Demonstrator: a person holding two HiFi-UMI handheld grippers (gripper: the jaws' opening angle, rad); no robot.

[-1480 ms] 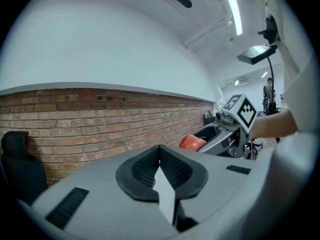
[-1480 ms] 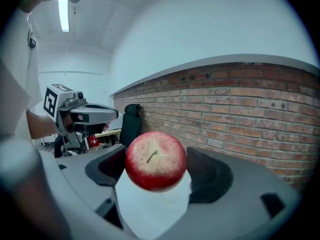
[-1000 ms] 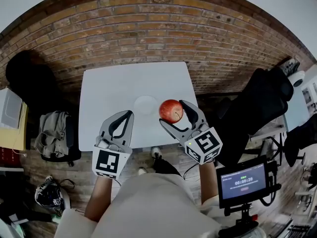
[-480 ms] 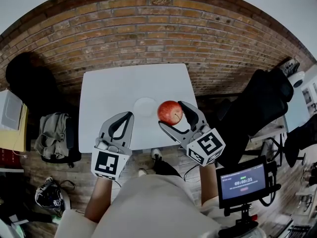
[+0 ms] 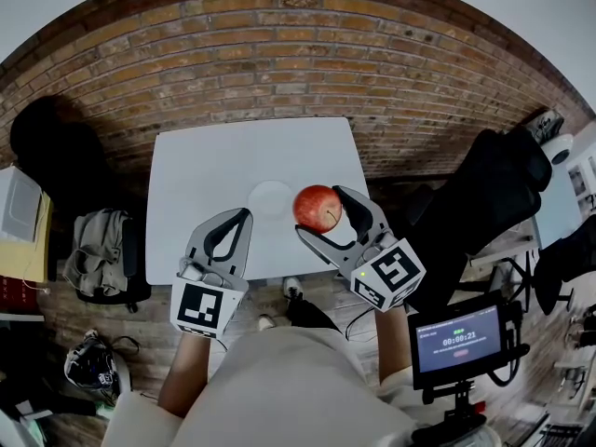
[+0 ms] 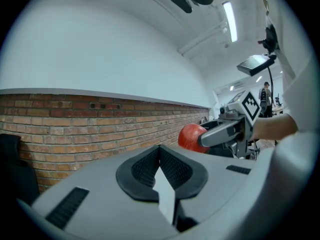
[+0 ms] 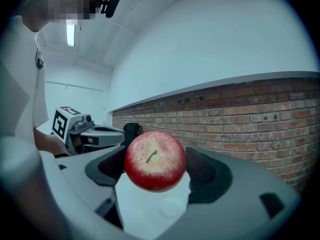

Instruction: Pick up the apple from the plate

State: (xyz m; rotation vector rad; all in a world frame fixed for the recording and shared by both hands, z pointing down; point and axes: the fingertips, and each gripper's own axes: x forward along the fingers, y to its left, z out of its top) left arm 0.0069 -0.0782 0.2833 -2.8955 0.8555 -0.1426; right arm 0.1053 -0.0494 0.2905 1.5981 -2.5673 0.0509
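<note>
A red apple (image 5: 318,208) with a short stem is held up in the air, clear of the small white plate (image 5: 272,197) on the white table (image 5: 205,180). My right gripper (image 5: 322,214) is shut on the apple (image 7: 155,160), which sits between its dark pads; the plate (image 7: 171,207) shows far below it. My left gripper (image 5: 235,223) hovers over the table's near edge, left of the plate, shut and holding nothing. In the left gripper view its pads meet at the tips (image 6: 160,148), and the apple (image 6: 192,137) shows to the right.
A brick floor (image 5: 279,54) surrounds the table. A black chair (image 5: 484,194) stands at the right, and a monitor on a stand (image 5: 456,341) at the lower right. Bags and clothing (image 5: 98,250) lie at the left, beside a dark bag (image 5: 47,142).
My right gripper has drifted slightly left and up with the apple, which looks a little larger. The left gripper has stayed in place.
</note>
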